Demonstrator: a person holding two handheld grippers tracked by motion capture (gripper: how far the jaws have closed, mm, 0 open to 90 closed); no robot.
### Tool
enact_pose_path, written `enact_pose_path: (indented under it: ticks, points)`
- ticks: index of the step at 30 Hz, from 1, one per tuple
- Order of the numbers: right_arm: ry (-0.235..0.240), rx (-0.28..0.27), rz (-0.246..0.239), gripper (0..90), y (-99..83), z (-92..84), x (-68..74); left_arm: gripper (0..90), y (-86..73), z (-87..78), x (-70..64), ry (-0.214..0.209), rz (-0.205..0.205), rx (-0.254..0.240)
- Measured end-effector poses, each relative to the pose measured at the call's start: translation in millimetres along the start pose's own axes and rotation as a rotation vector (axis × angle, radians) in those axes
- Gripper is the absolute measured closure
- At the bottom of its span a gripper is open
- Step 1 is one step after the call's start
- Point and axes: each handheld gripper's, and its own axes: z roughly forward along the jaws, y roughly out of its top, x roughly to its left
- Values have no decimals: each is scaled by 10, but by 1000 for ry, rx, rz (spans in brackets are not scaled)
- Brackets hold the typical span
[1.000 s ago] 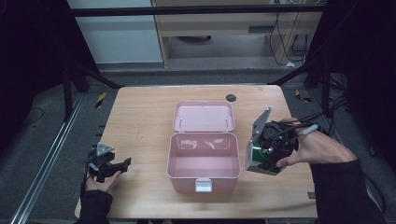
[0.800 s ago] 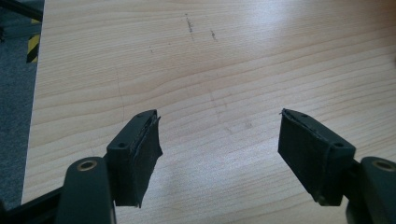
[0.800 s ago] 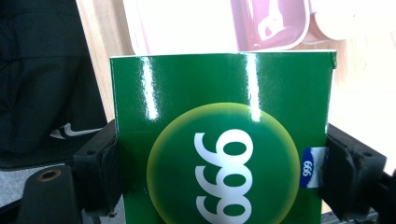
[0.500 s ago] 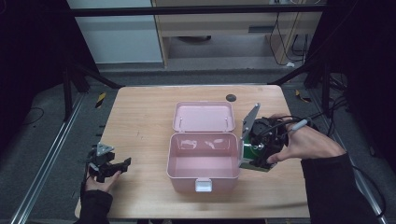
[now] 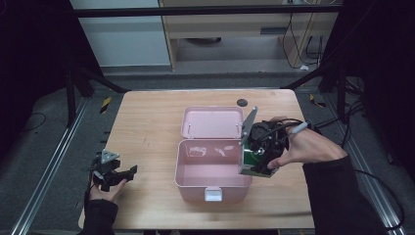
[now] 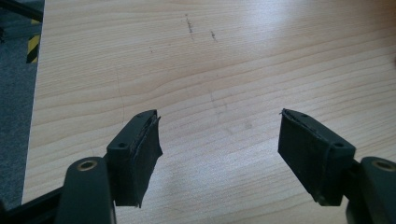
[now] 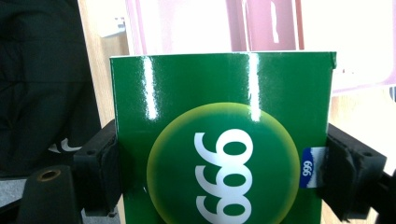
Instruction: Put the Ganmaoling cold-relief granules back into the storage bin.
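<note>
A pink box (image 5: pixel 211 172) stands open on the wooden table (image 5: pixel 147 117), its lid (image 5: pixel 211 122) laid flat behind it. My right gripper (image 5: pixel 254 164) is shut on a green carton (image 5: pixel 250 161) and holds it over the box's right rim. In the right gripper view the green carton (image 7: pixel 219 140), with a yellow-ringed disc and white figures, sits pressed between both pads, with the pink box (image 7: pixel 280 28) beyond it. My left gripper (image 5: pixel 122 175) rests at the table's front left. Its jaws stand wide apart over bare wood, the left gripper (image 6: pixel 219 154) holding nothing.
A small dark round thing (image 5: pixel 242 103) lies on the table behind the lid. Metal rails (image 5: pixel 49 166) run along the floor on both sides of the table. A cabinet (image 5: pixel 230 29) stands beyond the far edge.
My right gripper has carried the green carton leftward, from beside the box to over its right rim. The left gripper has stayed put.
</note>
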Motion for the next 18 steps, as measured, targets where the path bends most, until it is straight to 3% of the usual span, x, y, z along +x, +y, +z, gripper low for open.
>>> enact_pose_path:
  ticks: [18]
  points:
    - [11, -1, -18, 163, 190, 106, -53, 286, 0, 1, -1, -2, 0, 0]
